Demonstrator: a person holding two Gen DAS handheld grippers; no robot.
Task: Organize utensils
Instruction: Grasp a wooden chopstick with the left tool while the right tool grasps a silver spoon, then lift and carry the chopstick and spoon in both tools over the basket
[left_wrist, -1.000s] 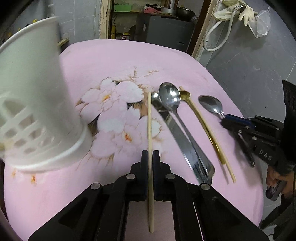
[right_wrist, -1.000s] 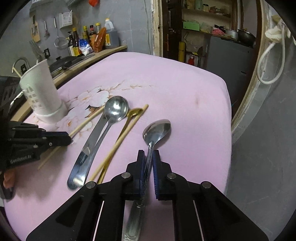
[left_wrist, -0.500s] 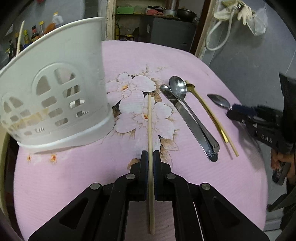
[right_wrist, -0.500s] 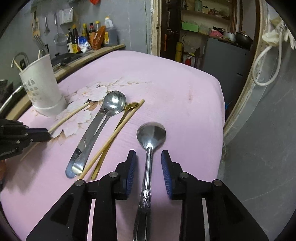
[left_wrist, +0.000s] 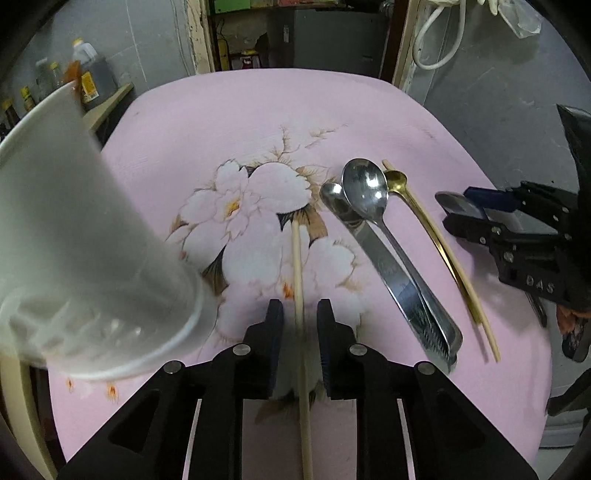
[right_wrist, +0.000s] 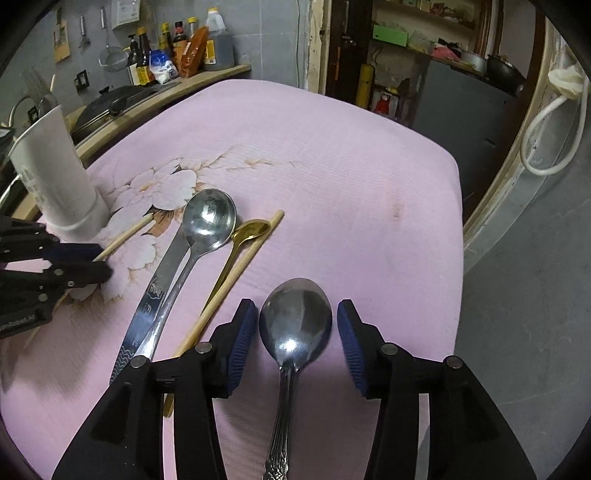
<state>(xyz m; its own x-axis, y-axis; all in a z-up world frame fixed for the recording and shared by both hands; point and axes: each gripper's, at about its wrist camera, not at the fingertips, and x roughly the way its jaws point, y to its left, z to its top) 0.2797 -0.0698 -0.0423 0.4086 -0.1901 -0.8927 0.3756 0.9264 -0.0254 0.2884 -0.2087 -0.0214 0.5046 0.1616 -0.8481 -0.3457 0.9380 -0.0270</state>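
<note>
A wooden chopstick (left_wrist: 297, 280) lies on the pink flowered cloth (left_wrist: 236, 122), running between the fingers of my left gripper (left_wrist: 300, 314), whose jaws are opening and stand clear of it. The white perforated utensil holder (left_wrist: 74, 243) stands close on the left. My right gripper (right_wrist: 295, 325) is opening too, its blue pads apart on either side of a steel spoon (right_wrist: 293, 332) that rests on the cloth. Between the two lie a large steel spoon (right_wrist: 207, 225), a table knife (right_wrist: 155, 291), a gold spoon (right_wrist: 247, 232) and a second chopstick (right_wrist: 236, 273).
The cloth-covered table ends at a rounded edge (right_wrist: 456, 206) on the right, with grey floor beyond. A counter with bottles (right_wrist: 184, 40) stands behind the holder (right_wrist: 55, 166). A person's hand (left_wrist: 570, 321) holds the right gripper (left_wrist: 491, 218) at the left wrist view's right side.
Both grippers have let go: the left jaws parted off the chopstick, the right jaws spread wide around the spoon's bowl. The left view swung, bringing the holder close again.
</note>
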